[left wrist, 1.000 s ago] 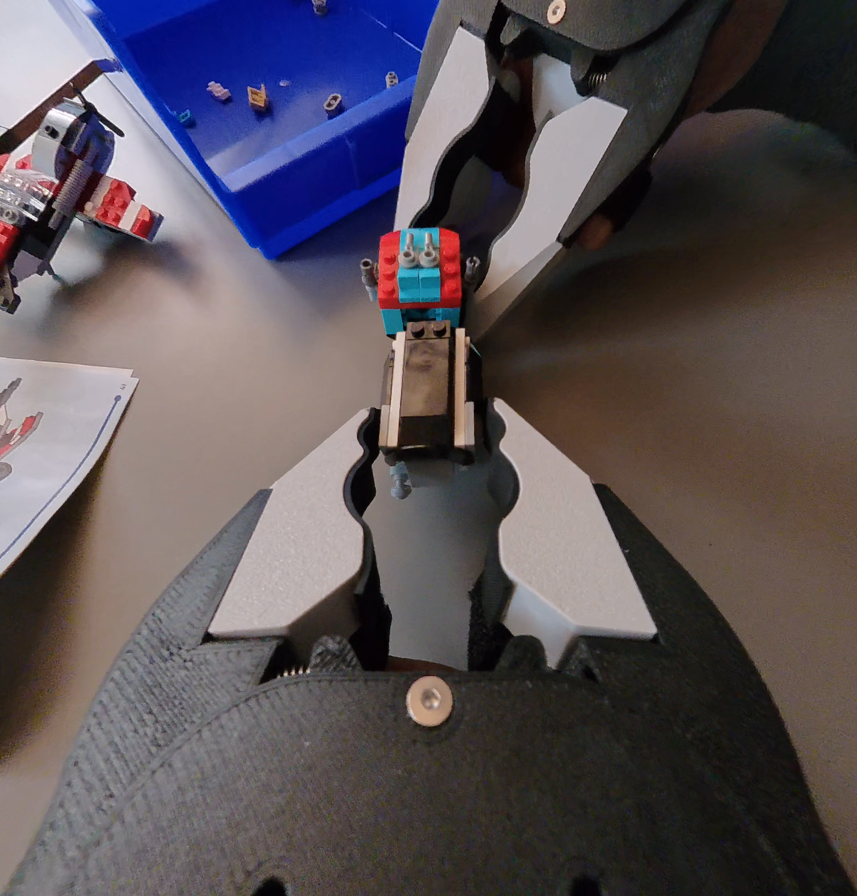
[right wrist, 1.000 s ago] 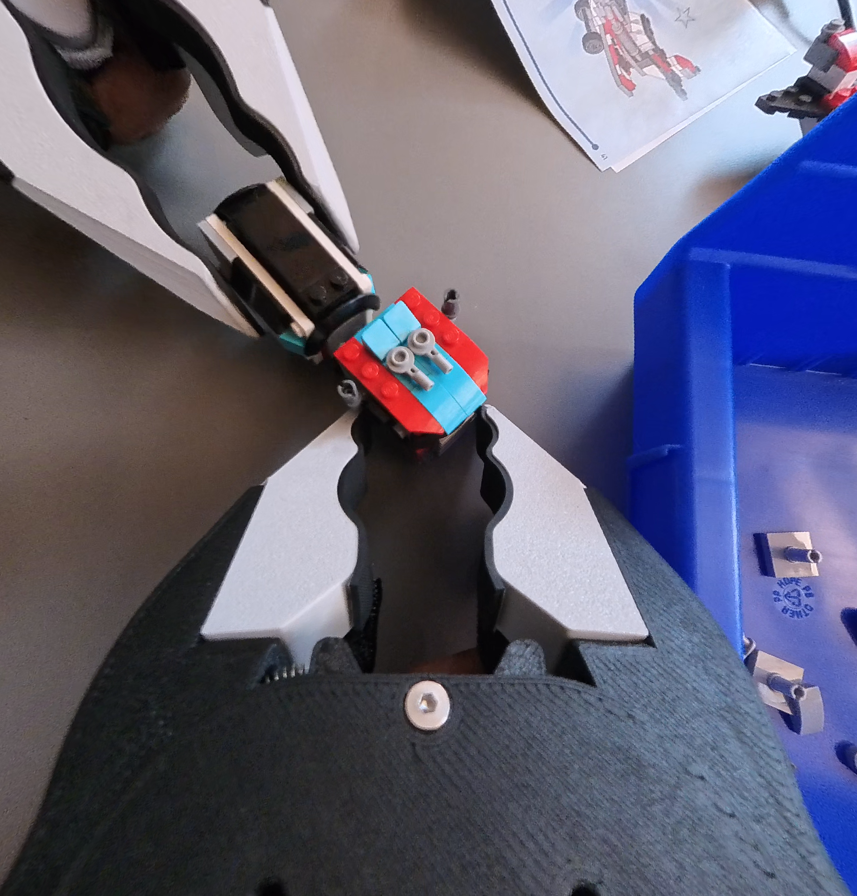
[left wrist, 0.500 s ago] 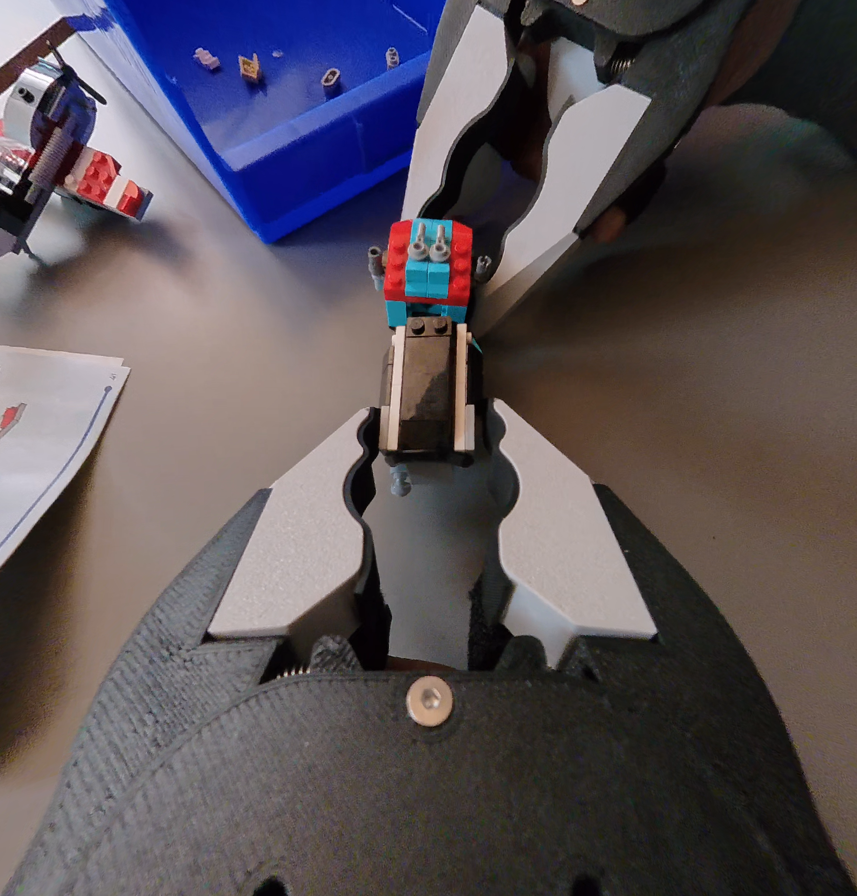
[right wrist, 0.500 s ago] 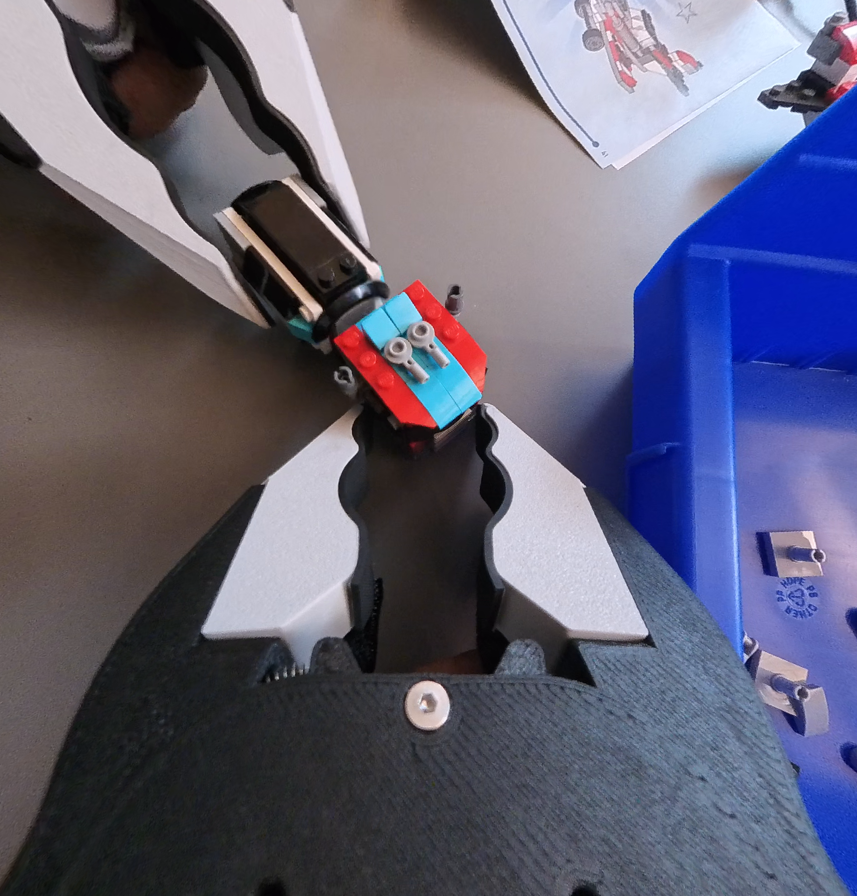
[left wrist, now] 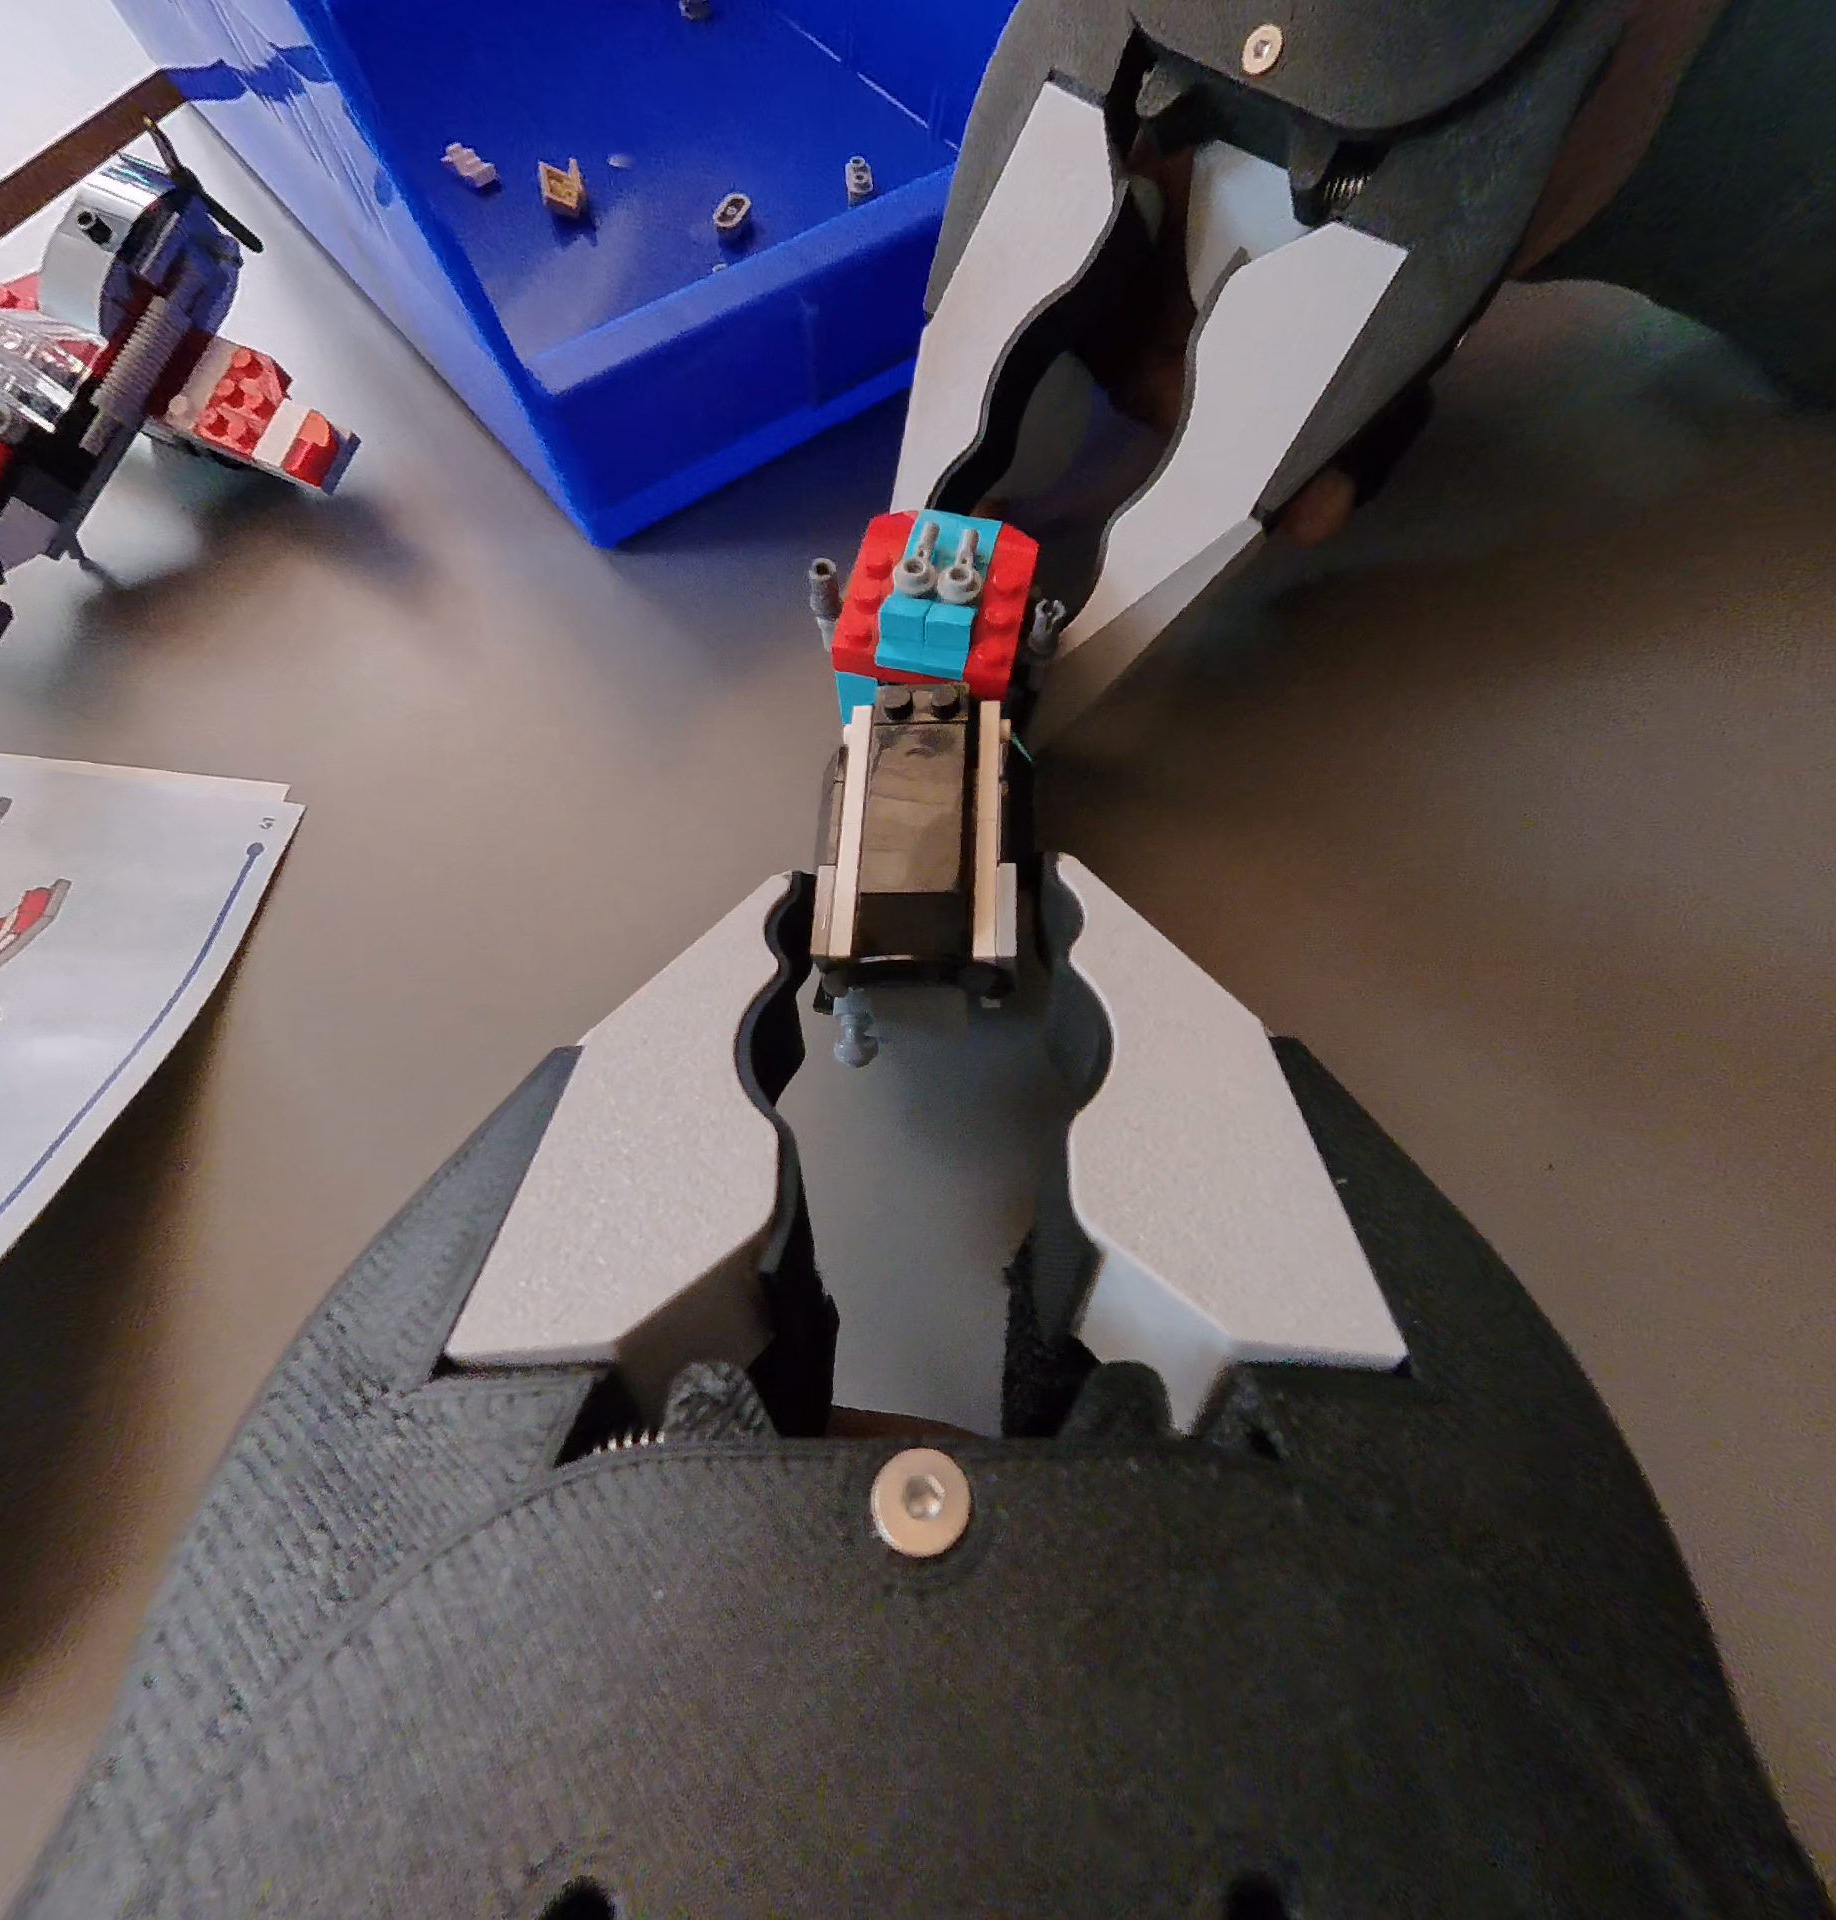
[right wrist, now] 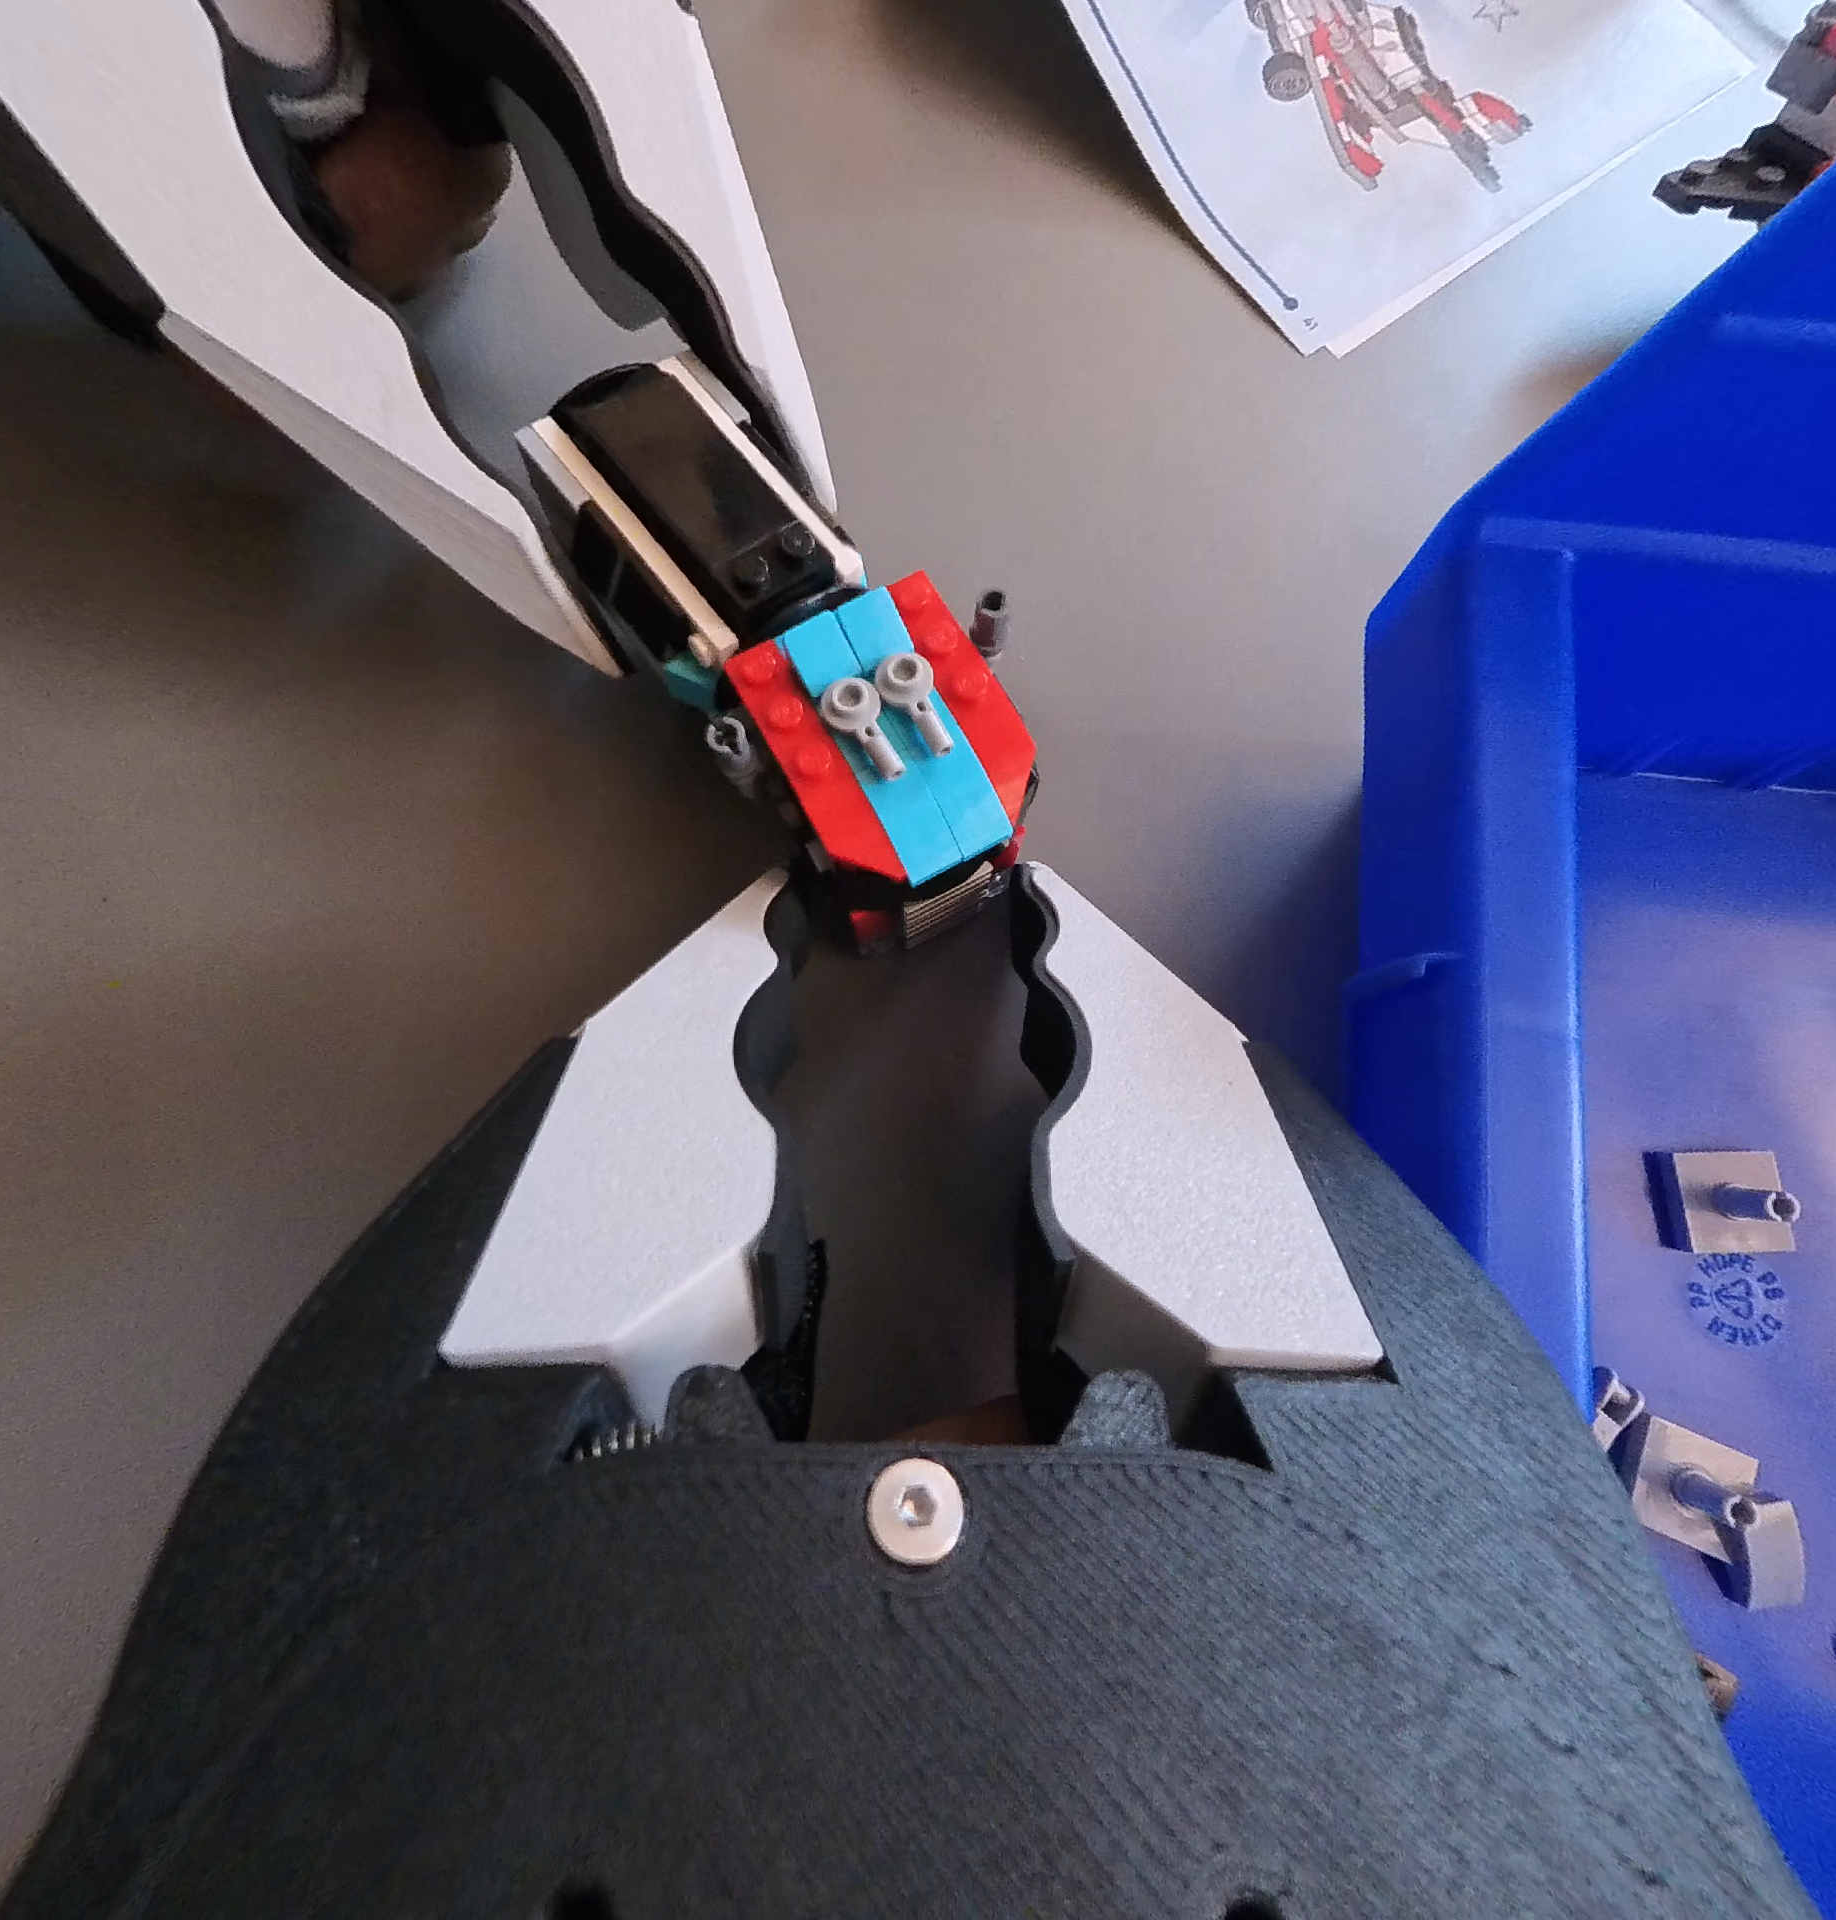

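A small brick model is held between both grippers above the grey table. My left gripper (left wrist: 919, 883) is shut on its black-and-white end (left wrist: 919, 810), with a finger against each side. My right gripper (right wrist: 903, 883) is shut on the tip of its red-and-turquoise end (right wrist: 883, 748), which carries two small grey pieces on top. In the right wrist view the left gripper (right wrist: 716, 561) comes in from the upper left, clamped on the black section (right wrist: 675, 468). In the left wrist view the right gripper (left wrist: 971, 623) comes in from the upper right, around the red end (left wrist: 935, 613).
A blue bin (left wrist: 685, 416) with several small loose parts stands just beyond the model, and lies right of it in the right wrist view (right wrist: 1465, 831). An instruction sheet (left wrist: 83, 935) and a red, white and black brick aircraft (left wrist: 114, 364) lie on the table (left wrist: 1413, 935). Spacing between my two grippers at the tips: around 6 centimetres.
My right gripper's jaws have narrowed a little on the red end. Both grippers and the model have shifted slightly nearer the blue bin. My left grasp is unchanged.
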The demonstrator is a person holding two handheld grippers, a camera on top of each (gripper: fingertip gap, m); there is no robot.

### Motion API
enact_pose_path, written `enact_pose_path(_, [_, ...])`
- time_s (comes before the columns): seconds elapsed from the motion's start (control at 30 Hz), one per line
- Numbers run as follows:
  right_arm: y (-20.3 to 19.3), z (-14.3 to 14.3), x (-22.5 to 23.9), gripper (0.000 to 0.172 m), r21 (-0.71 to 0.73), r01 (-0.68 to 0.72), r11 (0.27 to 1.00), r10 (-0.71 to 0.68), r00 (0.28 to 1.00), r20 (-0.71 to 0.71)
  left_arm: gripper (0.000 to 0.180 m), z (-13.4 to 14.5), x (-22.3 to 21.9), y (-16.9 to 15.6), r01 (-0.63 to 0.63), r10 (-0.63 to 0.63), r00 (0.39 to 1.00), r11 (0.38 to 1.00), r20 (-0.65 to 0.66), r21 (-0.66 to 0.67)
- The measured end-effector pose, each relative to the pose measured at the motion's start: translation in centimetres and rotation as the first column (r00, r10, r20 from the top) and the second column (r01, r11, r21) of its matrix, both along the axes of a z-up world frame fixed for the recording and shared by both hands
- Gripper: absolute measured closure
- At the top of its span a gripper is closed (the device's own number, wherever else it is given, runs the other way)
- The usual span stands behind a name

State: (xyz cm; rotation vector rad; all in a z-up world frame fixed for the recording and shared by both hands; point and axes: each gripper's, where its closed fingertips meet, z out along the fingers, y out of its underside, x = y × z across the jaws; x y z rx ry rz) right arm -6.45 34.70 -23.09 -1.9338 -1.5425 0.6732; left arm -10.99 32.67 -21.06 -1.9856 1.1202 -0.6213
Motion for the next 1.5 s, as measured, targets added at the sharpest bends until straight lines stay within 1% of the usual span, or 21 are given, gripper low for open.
enact_pose_path(0.17, [-0.3,0.0,0.1,0.13,-0.018,-0.023,1.0,0.023,1.0,-0.004,0.135,0.3,0.0,-0.1,0.035,-0.033,0.999,0.999,0.043,-0.031])
enact_pose_path(0.37, [-0.7,0.1,0.1,0.125,-0.023,-0.045,0.999,0.045,0.999,-0.005,0.135,0.0,-0.2,-0.1,0.065,-0.063,0.998,0.997,0.027,-0.049])
enact_pose_path(0.6, [-0.2,-0.1,0.0,0.103,0.033,-0.042,0.999,0.042,0.999,0.018,0.135,-0.1,-0.6,-0.2,0.148,-0.151,0.988,0.987,-0.035,-0.063])
enact_pose_path(0.7, [0.0,0.1,-0.3,0.1,0.047,-0.051,0.998,0.051,0.999,0.009,0.135,-0.1,-0.7,0.1,0.174,-0.178,0.983,0.982,-0.044,-0.076])
enact_pose_path(0.77, [-0.1,0.2,-0.7,0.1,0.043,-0.065,0.997,0.065,0.998,0.0,0.135,-0.1,-0.8,0.2,0.192,-0.196,0.98,0.977,-0.037,-0.089])
enact_pose_path(0.83, [-0.3,0.2,-0.9,0.105,0.039,-0.087,0.995,0.087,0.996,0.002,0.135,-0.1,-0.8,0.5,0.201,-0.205,0.978,0.975,-0.032,-0.093])
enact_pose_path(0.9, [-0.4,0.0,-1.1,0.116,0.042,-0.101,0.994,0.101,0.995,0.015,0.135,0.1,-0.7,0.5,0.216,-0.218,0.976,0.972,-0.017,-0.095])
enact_pose_path(0.93, [-0.3,0.0,-1.2,0.125,0.045,-0.1,0.994,0.1,0.995,0.015,0.135,0.1,-0.7,0.5,0.223,-0.225,0.974,0.97,-0.011,-0.1])
enact_pose_path(1.1, [-0.3,0.0,-1.2,0.125,0.022,-0.109,0.994,0.109,0.994,0.009,0.135,0.2,-0.8,0.6,0.249,-0.25,0.968,0.964,0.004,-0.098])
enact_pose_path(1.33, [-1.1,0.0,-1.0,0.126,-0.016,-0.156,0.988,0.156,0.988,-0.005,0.135,0.4,-0.4,0.0,0.306,-0.301,0.952,0.948,0.061,-0.092])
enact_pose_path(1.5, [-1.2,0.0,-0.9,0.126,-0.03,-0.163,0.986,0.163,0.987,-0.012,0.135,0.2,-0.5,0.0,0.301,-0.295,0.953,0.949,0.068,-0.097])
